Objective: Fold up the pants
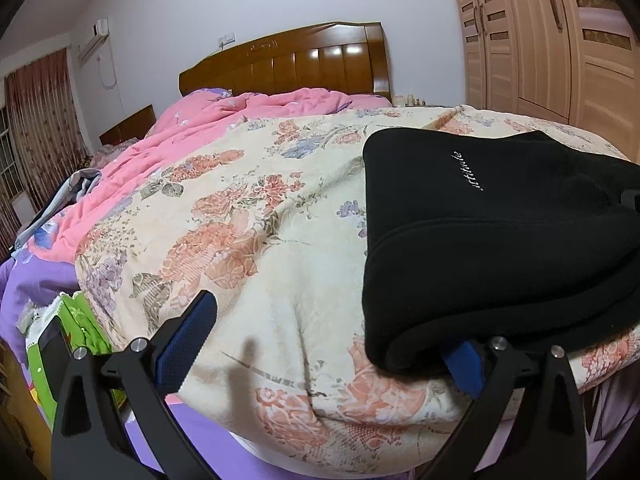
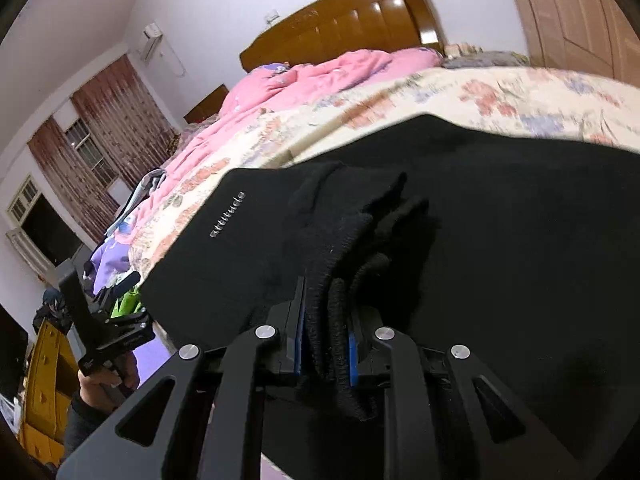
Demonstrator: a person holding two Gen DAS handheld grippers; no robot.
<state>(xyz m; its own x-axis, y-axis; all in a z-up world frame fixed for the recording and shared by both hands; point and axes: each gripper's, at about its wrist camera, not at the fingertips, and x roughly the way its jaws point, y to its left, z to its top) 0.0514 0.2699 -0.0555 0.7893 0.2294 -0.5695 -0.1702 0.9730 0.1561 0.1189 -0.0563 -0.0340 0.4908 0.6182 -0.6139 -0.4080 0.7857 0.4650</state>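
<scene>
The black pants lie folded into a thick stack on the floral quilt, with small white lettering on top. My left gripper stands open at the quilt's near edge. Its left finger is over bare quilt, and its right blue pad sits just under the near corner of the pants. In the right wrist view my right gripper is shut on a bunched, ribbed edge of the pants, lifted off the stack. The left gripper shows there at lower left, held by a hand.
A pink duvet lies bunched towards the wooden headboard. Wardrobe doors stand at the right. Green and purple items sit off the bed's left side, with a yellow cabinet below and curtains by the window.
</scene>
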